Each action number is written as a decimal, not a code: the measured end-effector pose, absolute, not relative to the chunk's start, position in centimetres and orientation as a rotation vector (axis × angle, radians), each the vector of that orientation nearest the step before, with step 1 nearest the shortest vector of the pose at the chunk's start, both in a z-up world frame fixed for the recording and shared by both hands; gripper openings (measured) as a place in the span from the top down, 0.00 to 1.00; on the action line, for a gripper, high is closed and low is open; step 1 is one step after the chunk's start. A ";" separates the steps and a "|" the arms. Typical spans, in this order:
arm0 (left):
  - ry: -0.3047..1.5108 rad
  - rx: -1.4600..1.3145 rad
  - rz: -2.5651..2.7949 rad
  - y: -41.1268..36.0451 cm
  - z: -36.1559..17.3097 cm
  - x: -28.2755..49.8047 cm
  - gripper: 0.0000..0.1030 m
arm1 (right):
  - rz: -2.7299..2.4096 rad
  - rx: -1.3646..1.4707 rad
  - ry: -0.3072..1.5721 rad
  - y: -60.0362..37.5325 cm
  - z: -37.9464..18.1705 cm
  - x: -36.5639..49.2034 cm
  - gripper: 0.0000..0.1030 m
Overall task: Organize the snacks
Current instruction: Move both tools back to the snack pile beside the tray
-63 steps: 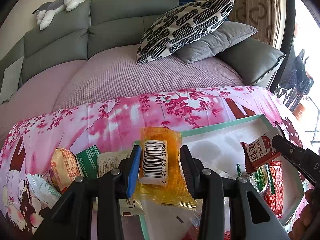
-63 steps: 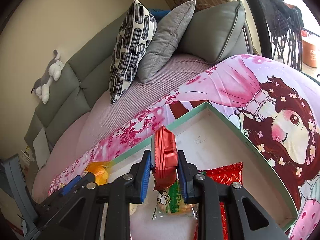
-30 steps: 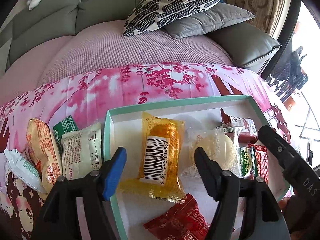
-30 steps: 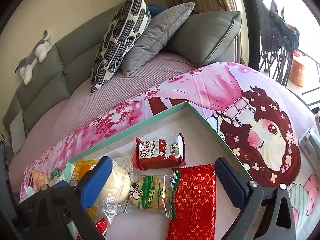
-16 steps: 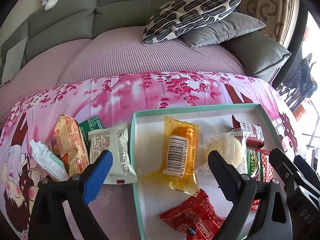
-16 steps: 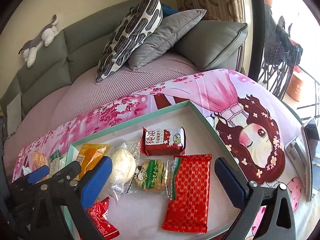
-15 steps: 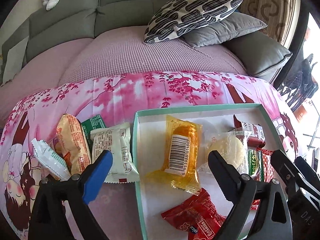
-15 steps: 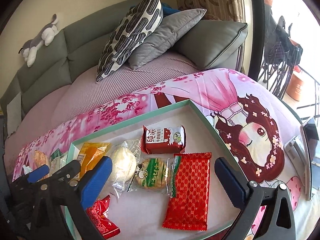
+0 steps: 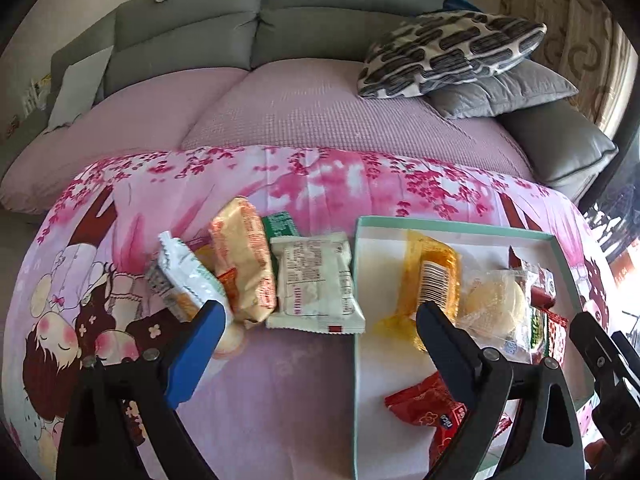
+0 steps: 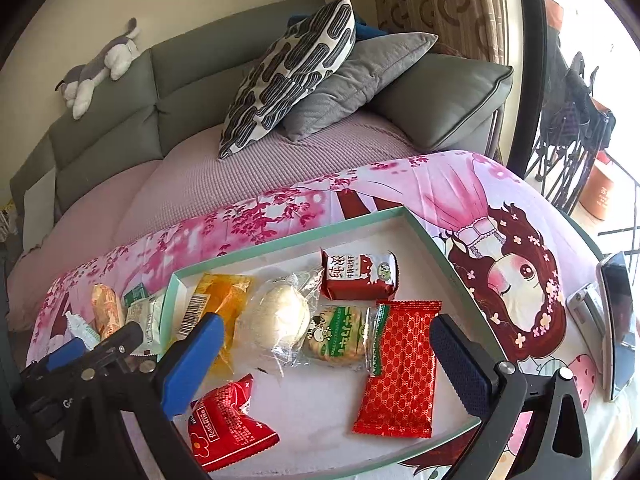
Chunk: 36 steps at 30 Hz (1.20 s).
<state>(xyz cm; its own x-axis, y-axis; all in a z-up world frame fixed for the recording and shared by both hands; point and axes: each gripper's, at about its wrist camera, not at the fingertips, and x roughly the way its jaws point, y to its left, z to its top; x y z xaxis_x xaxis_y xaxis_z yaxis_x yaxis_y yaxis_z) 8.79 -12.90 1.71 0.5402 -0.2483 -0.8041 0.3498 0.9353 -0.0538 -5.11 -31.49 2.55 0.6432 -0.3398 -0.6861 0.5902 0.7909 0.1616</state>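
1. On the pink printed cloth [image 10: 500, 184] sits a green-rimmed tray [image 10: 288, 242] holding six snacks, among them an orange packet [image 10: 218, 312] and a red wafer pack [image 10: 400, 364].
2. Left gripper [image 9: 316, 324] gapes wide and empty above a white packet [image 9: 316, 280], which touches the tray's left wall.
3. Right gripper [image 10: 324, 348] also spread wide, empty.
4. Beside the tray's right edge lies a phone [image 10: 616, 320].

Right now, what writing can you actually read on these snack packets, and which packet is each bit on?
"纯浓" in large characters, on the dark red and white biscuit packet; its smaller line is too small to read.
Crumpled bright red packet: white brand lettering, too blurred to read.
Orange packet: barcode, digits unreadable.
Pale white-green packet: print too small.
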 end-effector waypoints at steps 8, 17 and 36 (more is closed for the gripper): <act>0.926 0.069 -0.170 -7.9 1.8 9.2 0.06 | -0.505 0.354 0.715 -29.7 2.4 -4.0 0.00; 0.993 0.060 -0.078 -4.2 1.1 9.6 0.06 | -0.433 0.303 0.750 -26.7 2.0 -2.3 0.00; 1.046 -0.066 -0.016 2.8 0.0 9.9 0.06 | -0.287 0.172 0.817 -19.5 0.5 0.9 0.00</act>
